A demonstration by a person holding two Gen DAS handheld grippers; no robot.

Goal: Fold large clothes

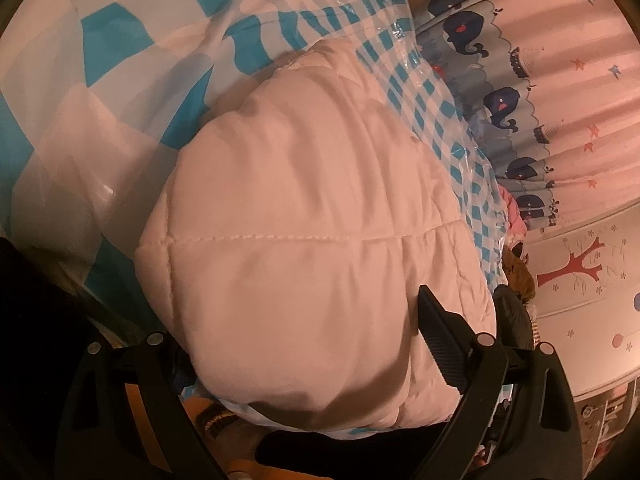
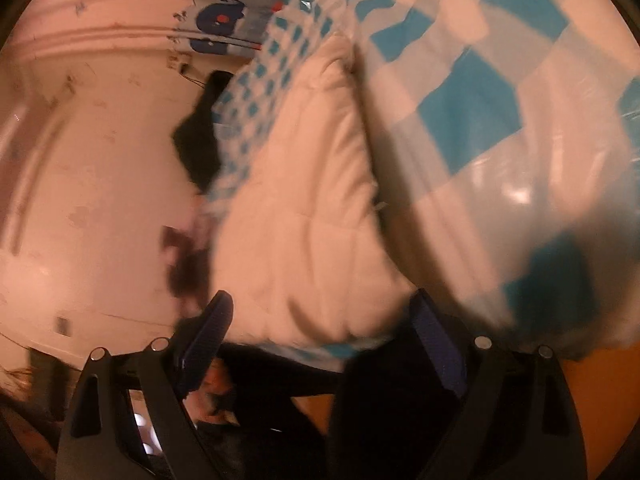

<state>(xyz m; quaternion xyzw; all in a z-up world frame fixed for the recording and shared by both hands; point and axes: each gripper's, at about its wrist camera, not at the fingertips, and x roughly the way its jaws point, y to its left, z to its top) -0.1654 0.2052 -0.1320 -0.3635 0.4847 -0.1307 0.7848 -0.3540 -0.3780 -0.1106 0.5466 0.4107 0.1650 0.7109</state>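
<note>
A pale pink quilted jacket (image 1: pixel 304 216) is lying in a puffy heap on a blue-and-white checked cloth (image 1: pixel 100 92), and that cloth is shining under a clear plastic sheet (image 1: pixel 384 20) that is wrinkling over it. A stitched seam is running across the padding in my left view, with the bulk of the garment bulging toward me. Through my right camera the same jacket (image 2: pixel 304 216) is showing as a long, folded mound lying along the edge of the checked cloth (image 2: pixel 480 92), blurred by motion.

My left gripper (image 1: pixel 300 344) is standing wide open with the jacket's near end swelling between its fingers; the right-hand finger (image 1: pixel 440 340) is lying against the fabric, while the other finger is hidden under the padding, so I am not gripping anything that I can see. My right gripper (image 2: pixel 320 320) is also spread wide, its two fingers straddling the jacket's near end; whether the pads are touching the cloth I cannot tell through the blur.

Beyond the cloth in the left view, a pink curtain (image 1: pixel 560 60) with navy whales and small stars is hanging, and below it a pale wall (image 1: pixel 584 280) with a red tree picture is showing. In the right view a dark garment (image 2: pixel 200 136) is lying beside the cloth's far edge.
</note>
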